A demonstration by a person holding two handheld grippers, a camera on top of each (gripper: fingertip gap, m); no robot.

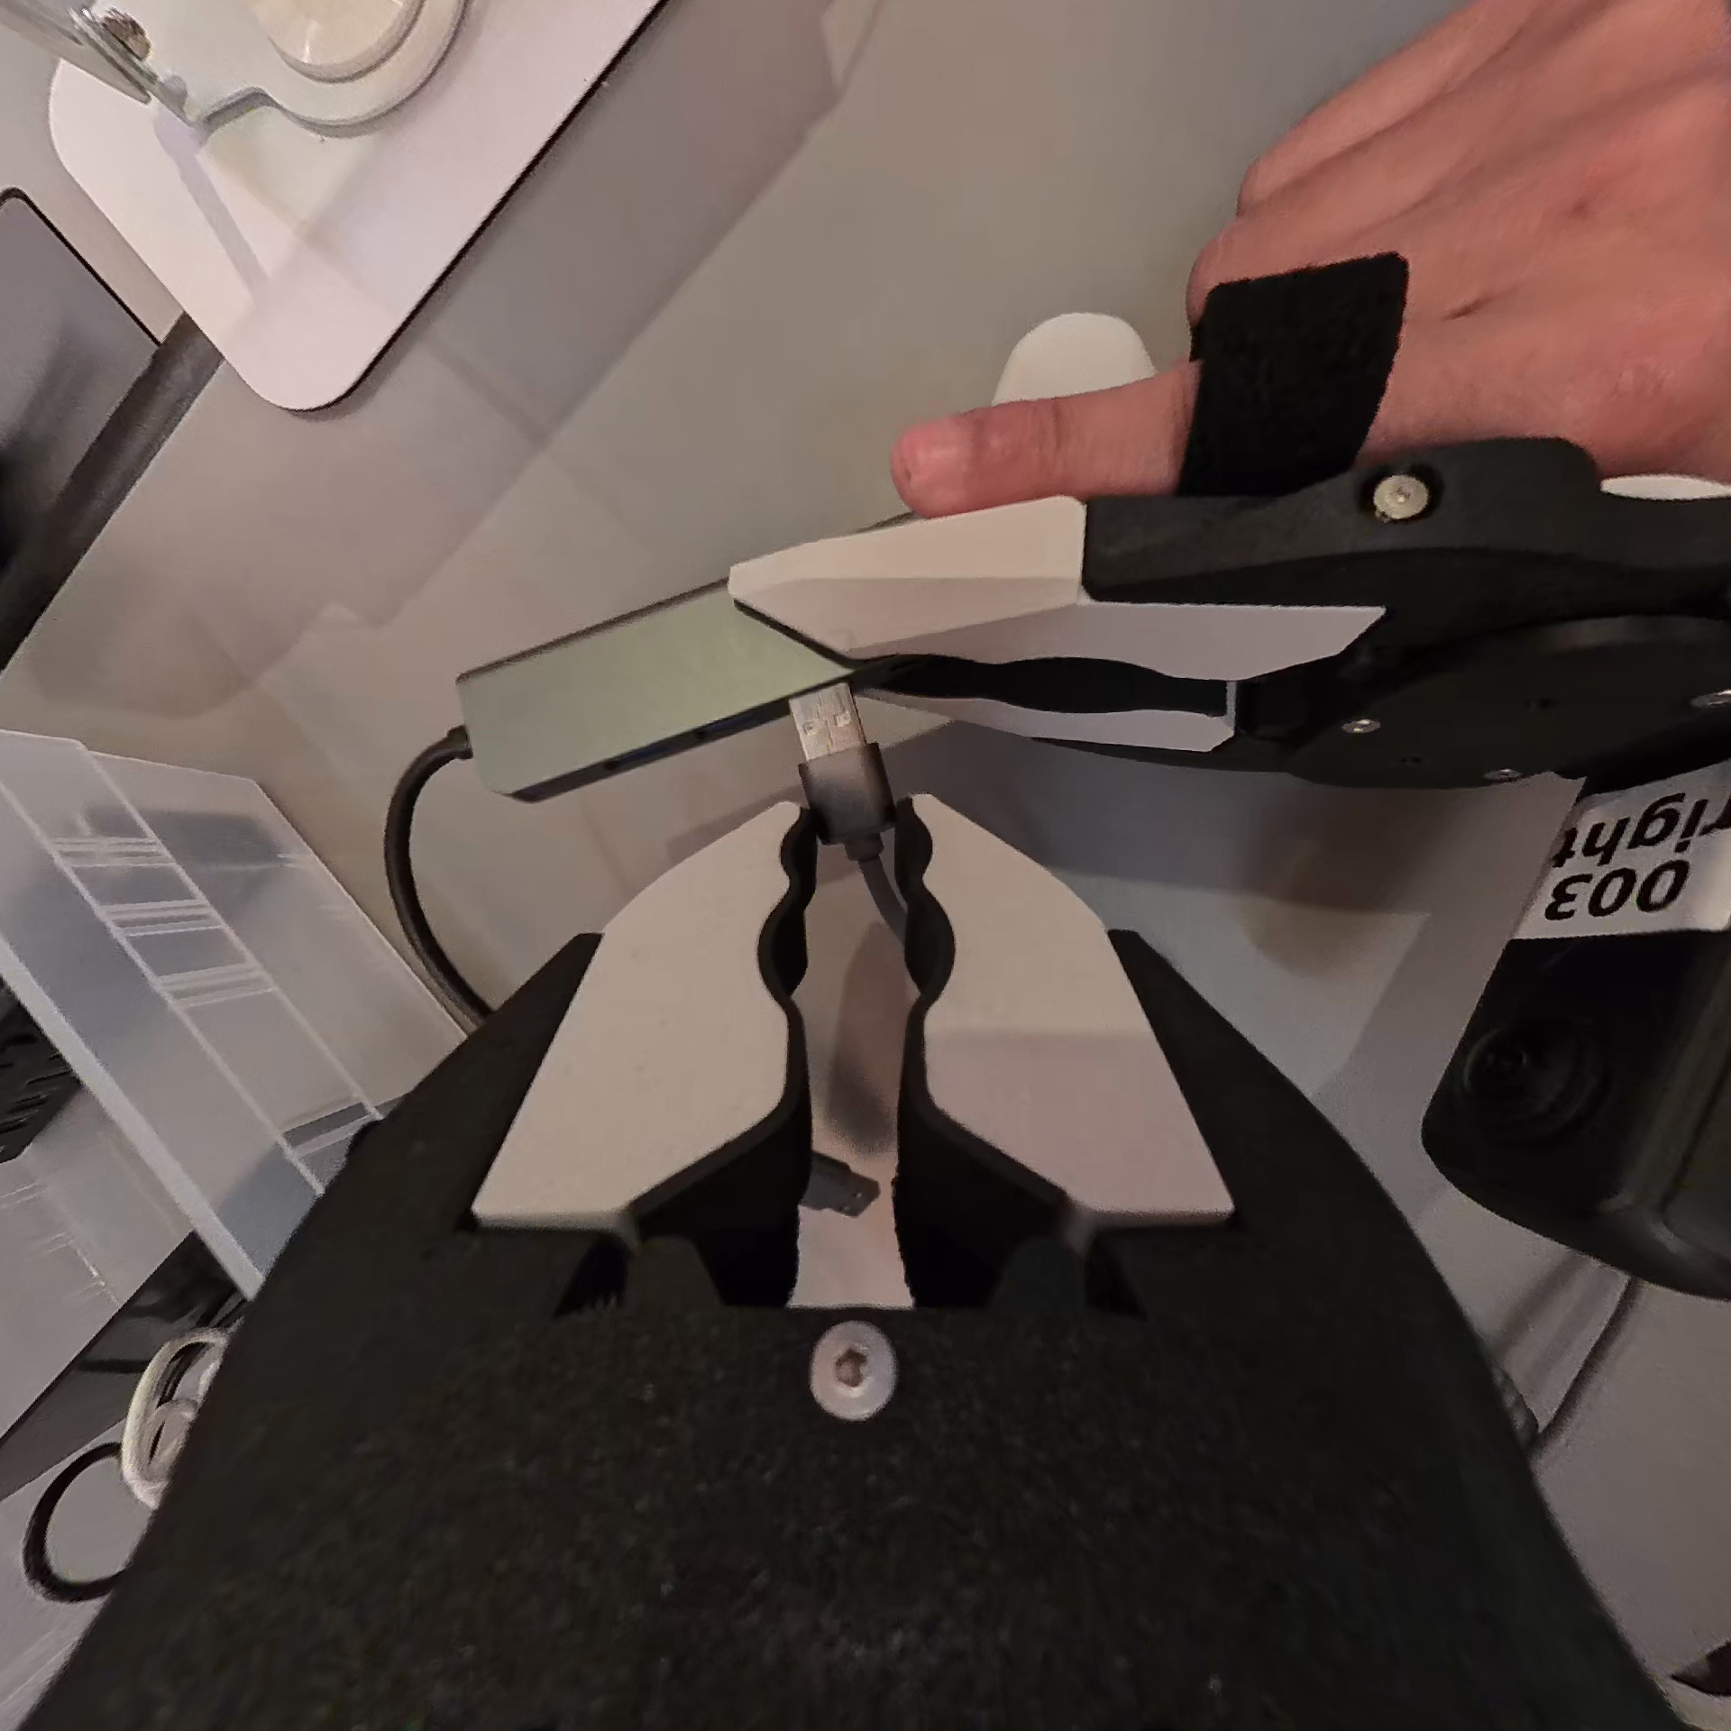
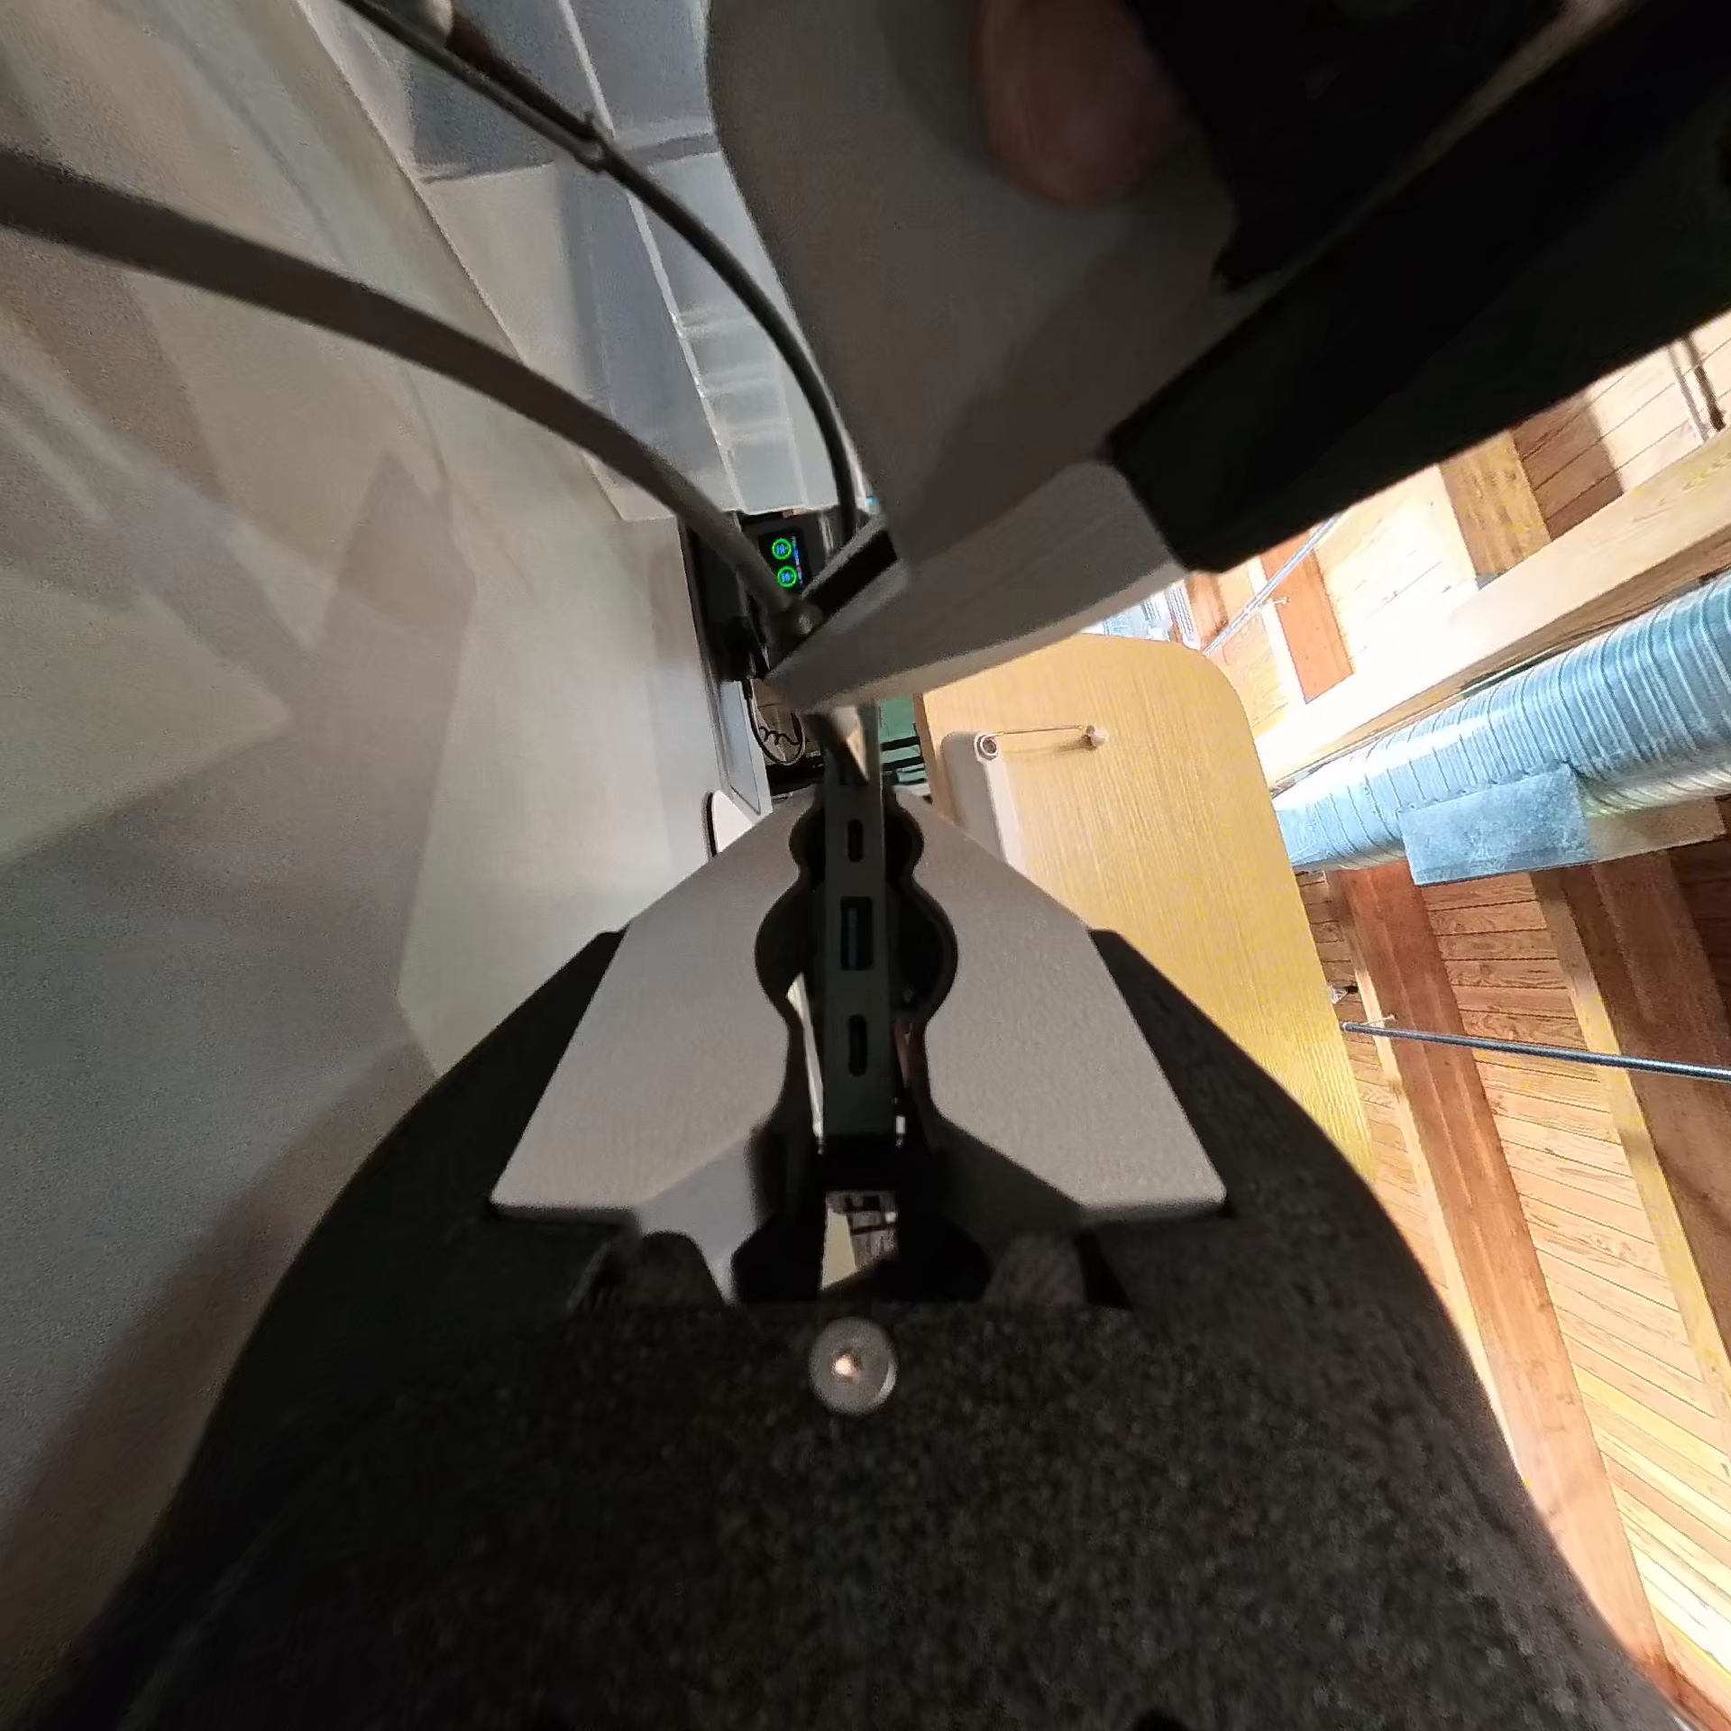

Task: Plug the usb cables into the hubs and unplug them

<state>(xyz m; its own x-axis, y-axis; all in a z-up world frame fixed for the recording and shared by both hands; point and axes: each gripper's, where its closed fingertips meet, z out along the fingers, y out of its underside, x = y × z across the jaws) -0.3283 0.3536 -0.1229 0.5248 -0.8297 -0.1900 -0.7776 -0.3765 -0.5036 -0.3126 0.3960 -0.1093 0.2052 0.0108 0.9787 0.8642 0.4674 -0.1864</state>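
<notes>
Left gripper (image 1: 848,824) jaws pinch the USB plug (image 1: 834,749) right at their tips, its metal end meeting the hub (image 1: 637,698) edge, mostly bared, so it looks barely seated or coming out. Right gripper (image 2: 852,824) jaws clamp the hub between them, held above the counter (image 1: 656,375). Other ports (image 2: 857,946) sit empty: plenty left.

R gripper (image 2: 854,824) clamped on hub (image 2: 854,983)

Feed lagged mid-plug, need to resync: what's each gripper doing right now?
Left gripper: shut on the USB plug, its metal tip at the hub's edge.
Right gripper: shut on the grey hub, holding it off the table.
</notes>
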